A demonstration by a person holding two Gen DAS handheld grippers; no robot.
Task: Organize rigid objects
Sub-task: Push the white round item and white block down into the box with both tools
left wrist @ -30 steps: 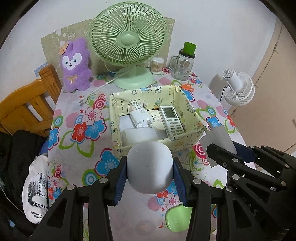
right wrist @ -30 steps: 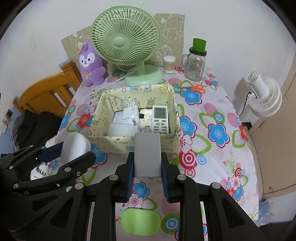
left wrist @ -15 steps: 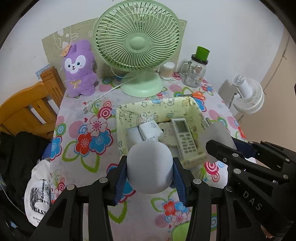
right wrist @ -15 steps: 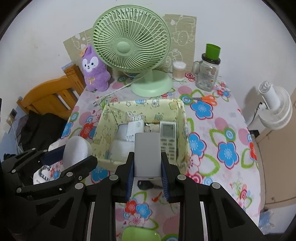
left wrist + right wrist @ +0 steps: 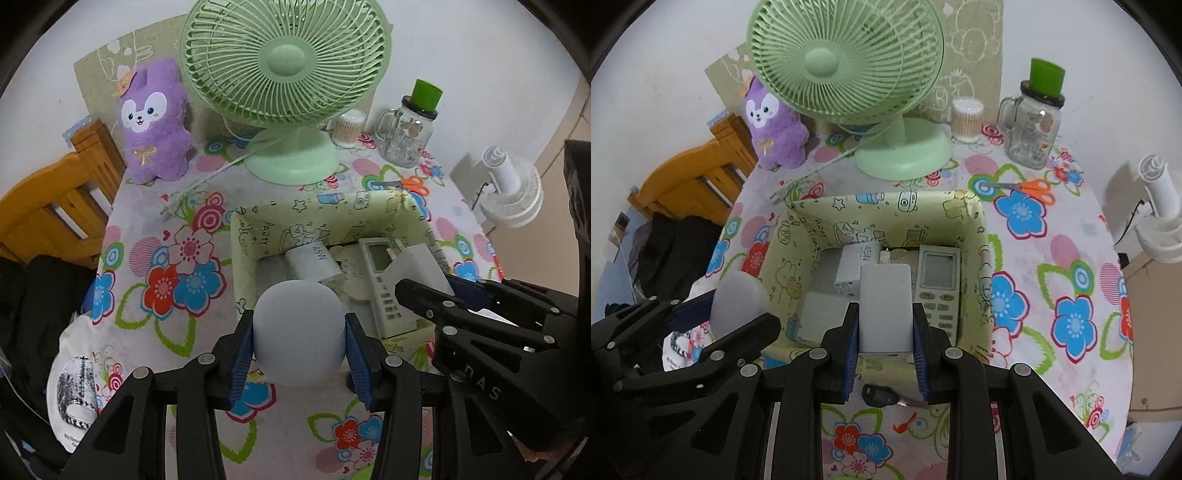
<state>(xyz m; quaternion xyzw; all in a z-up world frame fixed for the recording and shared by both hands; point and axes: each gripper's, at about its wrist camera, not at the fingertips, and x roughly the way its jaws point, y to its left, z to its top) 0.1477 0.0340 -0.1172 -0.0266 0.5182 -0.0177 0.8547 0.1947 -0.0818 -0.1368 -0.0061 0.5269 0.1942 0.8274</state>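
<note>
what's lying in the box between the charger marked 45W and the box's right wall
A white remote control lies between the charger and the box wall, clearest in the right wrist view.

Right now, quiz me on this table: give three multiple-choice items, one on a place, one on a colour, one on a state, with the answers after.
1. Where does the remote control lie?
A. inside the fabric box, along its right wall
B. under the desk fan
C. beside the plush toy

2. What colour is the lid of the glass jar?
A. orange
B. green
C. white

3. What is the right gripper doing?
A. standing open with nothing in it
B. shut on the scissors
C. shut on a flat white block

Answers:
1. A: the remote rests on the box floor next to the white charger.
2. B: a bright green cap tops the jar; the orange belongs to the scissors.
3. C: both blue pads press the block's sides above the box.
</note>
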